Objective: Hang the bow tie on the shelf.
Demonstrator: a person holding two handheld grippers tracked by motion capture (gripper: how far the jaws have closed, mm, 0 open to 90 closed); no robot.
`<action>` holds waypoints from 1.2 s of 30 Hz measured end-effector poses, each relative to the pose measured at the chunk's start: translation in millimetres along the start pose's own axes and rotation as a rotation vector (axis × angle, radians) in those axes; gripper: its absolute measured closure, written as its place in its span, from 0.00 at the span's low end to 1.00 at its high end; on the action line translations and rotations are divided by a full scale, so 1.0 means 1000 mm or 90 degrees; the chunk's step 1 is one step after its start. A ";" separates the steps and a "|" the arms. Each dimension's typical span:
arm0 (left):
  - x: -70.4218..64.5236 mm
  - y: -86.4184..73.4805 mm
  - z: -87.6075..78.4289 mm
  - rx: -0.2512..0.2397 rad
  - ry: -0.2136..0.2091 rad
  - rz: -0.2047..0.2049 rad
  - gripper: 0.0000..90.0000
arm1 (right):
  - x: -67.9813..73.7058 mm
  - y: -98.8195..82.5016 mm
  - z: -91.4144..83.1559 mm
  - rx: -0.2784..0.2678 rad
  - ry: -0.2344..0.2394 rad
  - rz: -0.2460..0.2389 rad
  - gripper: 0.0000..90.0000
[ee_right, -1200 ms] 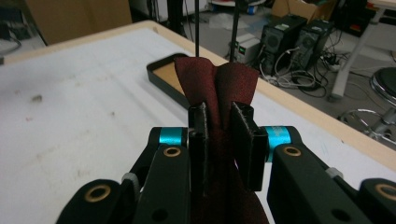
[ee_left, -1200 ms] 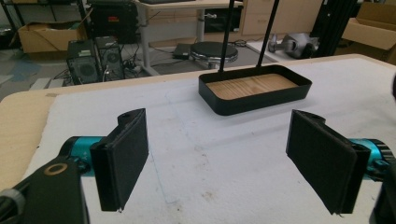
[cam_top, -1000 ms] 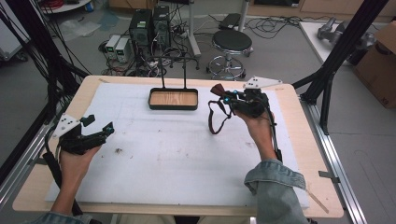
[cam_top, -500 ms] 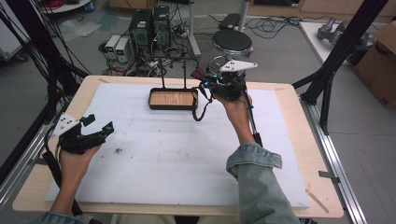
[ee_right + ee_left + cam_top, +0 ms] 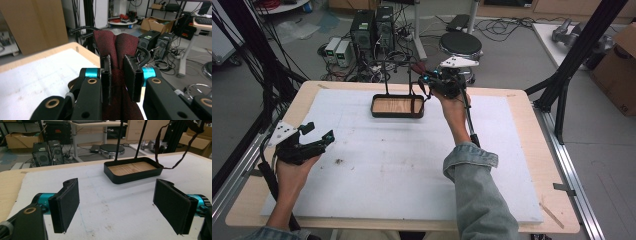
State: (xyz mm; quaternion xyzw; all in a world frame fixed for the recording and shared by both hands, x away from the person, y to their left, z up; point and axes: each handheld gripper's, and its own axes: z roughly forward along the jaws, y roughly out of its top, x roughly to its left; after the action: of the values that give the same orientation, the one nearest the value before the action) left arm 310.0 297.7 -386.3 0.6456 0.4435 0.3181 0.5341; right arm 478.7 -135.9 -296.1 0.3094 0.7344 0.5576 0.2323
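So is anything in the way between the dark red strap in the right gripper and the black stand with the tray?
Nothing visible blocks it. The right gripper holds the dark red strap right beside the black stand, with only open air between them.

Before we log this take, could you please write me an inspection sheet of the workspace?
Surface: white foam mat on wooden table, small dark specks.
Job's things: dark red fabric strap; black metal tray with wooden floor and two upright rods.
Clutter: nothing seen.
Grippers: right gripper shut on the strap beside the tray; left gripper open, holding nothing.
Cables: black cable along right forearm.
Surroundings: round black stool, computer towers, cardboard box.
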 end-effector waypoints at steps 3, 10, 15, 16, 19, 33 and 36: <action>0.000 0.000 0.000 -0.001 0.002 0.001 0.24 | -0.003 -0.002 0.003 -0.008 -0.002 0.010 0.86; 0.001 0.001 -0.001 -0.004 0.001 -0.002 0.24 | -0.011 -0.006 0.009 -0.037 -0.005 0.033 0.86; 0.000 0.002 -0.002 -0.007 0.000 -0.004 0.24 | -0.012 -0.005 0.015 -0.045 -0.002 0.042 0.86; 0.000 0.002 -0.002 -0.008 -0.001 -0.004 0.24 | -0.011 -0.003 0.020 -0.040 -0.002 0.034 0.86; 0.000 0.003 -0.002 -0.009 -0.003 -0.006 0.24 | -0.010 -0.001 0.023 -0.046 -0.010 0.028 0.86; 0.000 0.003 -0.003 -0.011 -0.005 -0.008 0.24 | -0.029 -0.014 0.031 -0.051 -0.042 0.069 0.86; 0.000 0.002 -0.003 -0.012 -0.006 -0.009 0.24 | -0.034 -0.017 0.030 -0.051 -0.048 0.082 0.86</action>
State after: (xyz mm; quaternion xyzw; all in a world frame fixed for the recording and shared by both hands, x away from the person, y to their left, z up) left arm 307.7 298.9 -383.2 0.6388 0.4429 0.3154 0.5444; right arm 520.1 -143.4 -321.0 0.3673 0.6805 0.5885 0.2359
